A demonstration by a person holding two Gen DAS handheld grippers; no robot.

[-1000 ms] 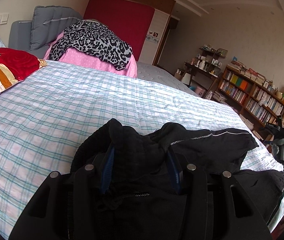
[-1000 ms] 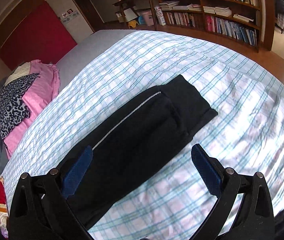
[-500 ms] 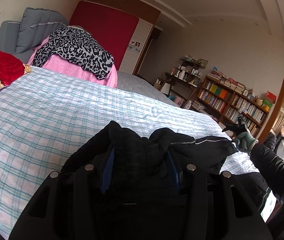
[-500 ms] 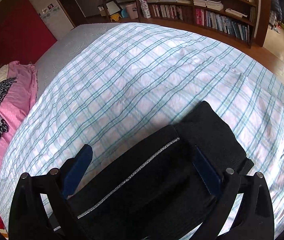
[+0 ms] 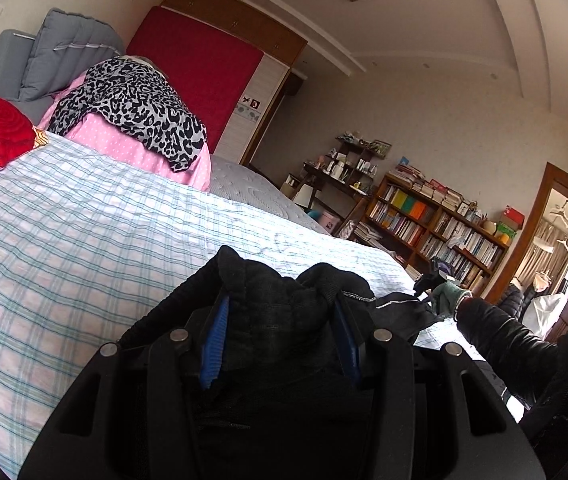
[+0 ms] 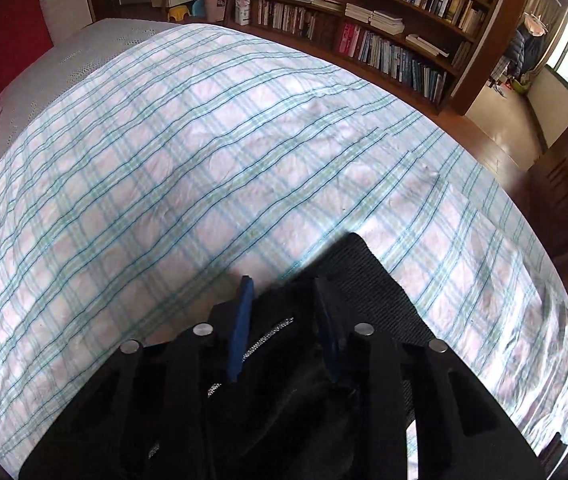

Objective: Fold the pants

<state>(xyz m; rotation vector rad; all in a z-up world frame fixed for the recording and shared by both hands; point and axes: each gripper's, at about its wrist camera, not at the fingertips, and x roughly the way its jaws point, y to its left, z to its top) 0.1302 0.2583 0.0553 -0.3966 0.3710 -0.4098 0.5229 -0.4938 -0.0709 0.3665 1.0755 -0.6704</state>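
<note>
The black pants (image 5: 284, 312) are bunched up between the blue pads of my left claw (image 5: 280, 320), a thick wad of dark knit fabric rising in two humps above the checked bed sheet (image 5: 84, 240), near its front edge. Their other end (image 6: 364, 280) is pinched in my right claw (image 6: 284, 320), where a thin silver stripe (image 6: 268, 338) runs along the cloth and a flat black flap lies on the sheet towards the bed's right edge.
</note>
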